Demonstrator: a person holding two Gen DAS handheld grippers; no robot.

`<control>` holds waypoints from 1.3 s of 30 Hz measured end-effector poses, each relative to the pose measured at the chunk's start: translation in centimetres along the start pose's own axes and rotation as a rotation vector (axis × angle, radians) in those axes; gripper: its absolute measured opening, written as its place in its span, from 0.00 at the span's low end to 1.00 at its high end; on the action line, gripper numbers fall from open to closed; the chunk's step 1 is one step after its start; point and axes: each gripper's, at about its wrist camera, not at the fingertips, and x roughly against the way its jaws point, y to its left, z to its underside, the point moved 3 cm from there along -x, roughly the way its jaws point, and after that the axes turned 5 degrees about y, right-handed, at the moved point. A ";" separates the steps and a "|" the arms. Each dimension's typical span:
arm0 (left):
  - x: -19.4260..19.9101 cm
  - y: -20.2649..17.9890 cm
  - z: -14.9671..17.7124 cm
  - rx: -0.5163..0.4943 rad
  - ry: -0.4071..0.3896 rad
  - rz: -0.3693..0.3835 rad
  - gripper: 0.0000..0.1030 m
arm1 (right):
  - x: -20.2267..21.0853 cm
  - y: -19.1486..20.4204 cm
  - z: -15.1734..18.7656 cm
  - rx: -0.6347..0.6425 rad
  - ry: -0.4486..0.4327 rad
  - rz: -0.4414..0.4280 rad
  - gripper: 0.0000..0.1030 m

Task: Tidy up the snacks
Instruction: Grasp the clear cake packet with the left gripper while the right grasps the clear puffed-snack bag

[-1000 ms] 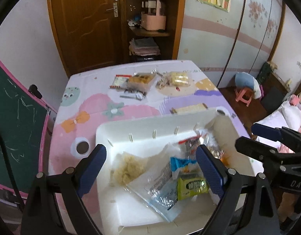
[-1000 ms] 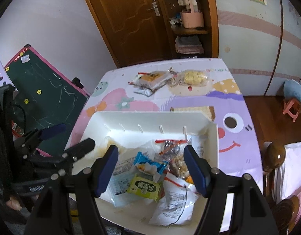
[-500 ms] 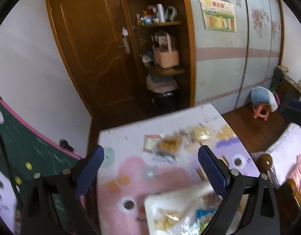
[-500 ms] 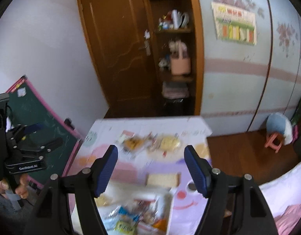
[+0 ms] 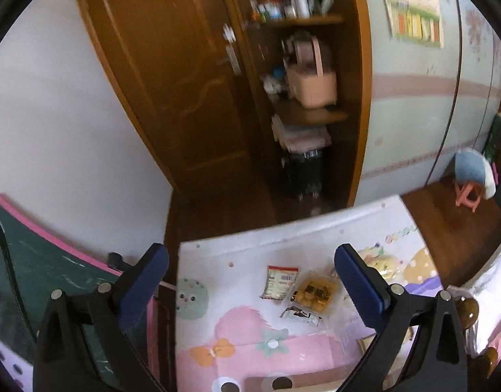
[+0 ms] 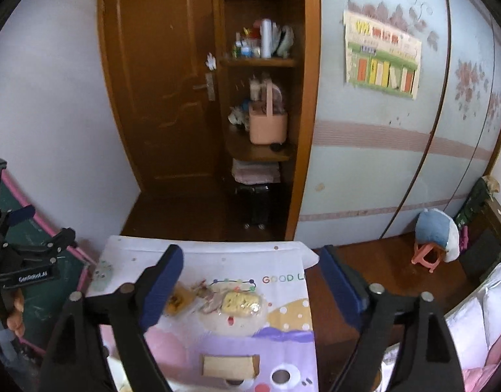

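Note:
Both grippers are open, empty and raised well above the table. Under my left gripper (image 5: pixel 250 281) lie a red-topped packet (image 5: pixel 279 282), a clear bag of brown snacks (image 5: pixel 312 291) and a small dark wrapper (image 5: pixel 301 314). A bag of yellow snacks (image 5: pixel 382 266) is partly hidden behind the right finger. In the right wrist view my right gripper (image 6: pixel 250 282) frames that yellow bag (image 6: pixel 242 302), the brown-snack bag (image 6: pixel 177 299) and a beige wafer pack (image 6: pixel 229 366). The left gripper (image 6: pixel 28 248) shows at the left edge.
The table has a pink and purple cartoon cloth (image 5: pixel 237 326). A green chalkboard (image 5: pixel 38 281) leans at its left. Behind stand a wooden door (image 6: pixel 159 91) and shelves with a pink basket (image 6: pixel 268 125). A pink stool (image 6: pixel 426 256) and a bed edge (image 6: pixel 472 320) lie to the right.
Both grippers have risen and tilted up. The white tray of snacks has dropped out of both views; the far end of the table and the room now fill them.

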 end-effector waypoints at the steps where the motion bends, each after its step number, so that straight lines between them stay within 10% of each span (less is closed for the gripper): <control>1: -2.1 -0.6 0.1 -0.015 0.027 0.002 0.98 | -2.3 -0.1 -0.1 -0.006 0.035 -0.003 0.86; 10: -18.8 -5.5 4.7 -0.053 0.297 0.111 0.98 | -21.0 -0.1 6.0 -0.090 0.378 -0.083 0.86; 17: -24.0 -9.9 9.2 -0.091 0.383 0.306 0.98 | -30.4 -0.8 11.7 -0.158 0.530 -0.057 0.86; 39: -28.0 -14.7 11.8 -0.237 0.366 0.202 0.99 | -35.9 1.1 14.4 -0.143 0.598 -0.042 1.00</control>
